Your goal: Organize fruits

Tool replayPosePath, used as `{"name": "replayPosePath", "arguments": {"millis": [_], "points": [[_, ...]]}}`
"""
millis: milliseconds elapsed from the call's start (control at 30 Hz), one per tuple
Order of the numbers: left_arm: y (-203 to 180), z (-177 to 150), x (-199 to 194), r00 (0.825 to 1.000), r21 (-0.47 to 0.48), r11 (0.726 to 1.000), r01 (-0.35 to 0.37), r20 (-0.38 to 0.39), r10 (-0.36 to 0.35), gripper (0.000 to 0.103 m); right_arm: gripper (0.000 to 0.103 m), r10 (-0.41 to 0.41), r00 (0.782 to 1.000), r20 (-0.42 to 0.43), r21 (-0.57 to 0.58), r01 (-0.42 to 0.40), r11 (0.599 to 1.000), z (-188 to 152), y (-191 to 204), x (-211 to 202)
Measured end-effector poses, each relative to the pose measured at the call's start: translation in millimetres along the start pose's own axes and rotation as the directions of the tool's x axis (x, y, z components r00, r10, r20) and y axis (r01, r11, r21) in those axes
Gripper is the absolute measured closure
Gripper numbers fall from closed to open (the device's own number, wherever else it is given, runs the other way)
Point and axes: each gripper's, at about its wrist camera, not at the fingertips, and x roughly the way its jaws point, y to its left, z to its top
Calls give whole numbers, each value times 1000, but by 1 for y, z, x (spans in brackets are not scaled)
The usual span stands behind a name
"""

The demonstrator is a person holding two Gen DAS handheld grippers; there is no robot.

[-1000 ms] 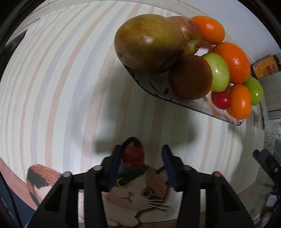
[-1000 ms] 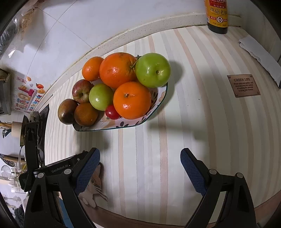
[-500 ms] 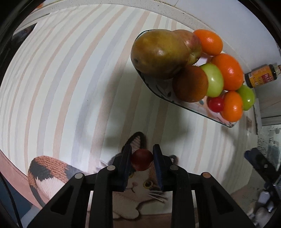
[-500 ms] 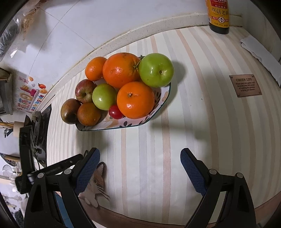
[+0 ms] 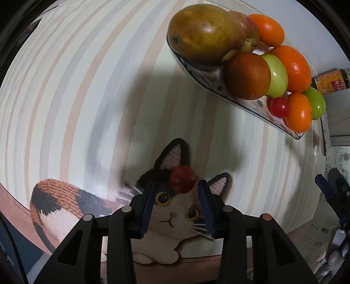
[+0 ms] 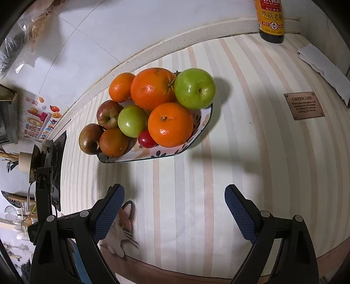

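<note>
A small dark-red cherry tomato point(image 5: 182, 179) lies on the striped mat over the printed cat, just ahead of my left gripper point(image 5: 176, 185), whose blue pads stand apart on either side of it. The patterned fruit plate point(image 6: 186, 148) holds oranges, green apples, a red apple, brown fruit and another cherry tomato point(image 6: 146, 139). In the left wrist view the plate point(image 5: 210, 85) is at the upper right, with a big brown-green mango point(image 5: 204, 35). My right gripper point(image 6: 174, 200) is wide open and empty, in front of the plate.
A dark sauce bottle point(image 6: 271, 20) stands at the back wall. A folded white cloth point(image 6: 321, 67) lies at the far right. A brown "GREEN LIFE" label point(image 6: 303, 105) is on the mat. A stove edge point(image 6: 55, 150) is at the left.
My left gripper was shut on the cherry tomato half a second ago; its jaws have opened and the tomato rests on the mat. The right gripper has drifted slightly.
</note>
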Motion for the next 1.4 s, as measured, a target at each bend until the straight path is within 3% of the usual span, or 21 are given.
{"name": "replayPosePath", "arguments": {"millis": [67,233,467,600,767,1067,1267,1367,1400], "points": [[-1,-1,1,1000,1,1000,0,12,0,67,8,0,1000,-2,2,0,1000,-1,-1,0],[-13,-5,0,999,37,999,-22,46,20,81,8,5,1000,-8,-4,-5,1000,-4,-1,1],[-33,-4,-12,996,64,998,-8,88,3,82,8,9,1000,-2,-6,-9,1000,-5,-3,-3],[-51,-4,-28,992,63,997,36,119,-43,82,8,10,1000,3,-6,-10,1000,-4,-4,-5],[-96,19,-50,981,123,988,97,156,-116,82,8,9,1000,5,7,-9,1000,-1,-9,-6],[-128,70,-29,990,192,981,34,131,-60,81,8,0,999,32,27,-1,1000,19,-15,-12],[-131,72,-43,986,173,985,-14,168,-16,74,8,-28,998,63,18,27,999,39,-16,-21],[-127,65,-55,979,155,987,-33,205,1,51,8,-113,990,88,-42,117,992,44,-5,-27],[-125,61,-61,975,151,987,-50,223,16,33,8,-140,985,99,-67,147,987,44,0,-30]]}}
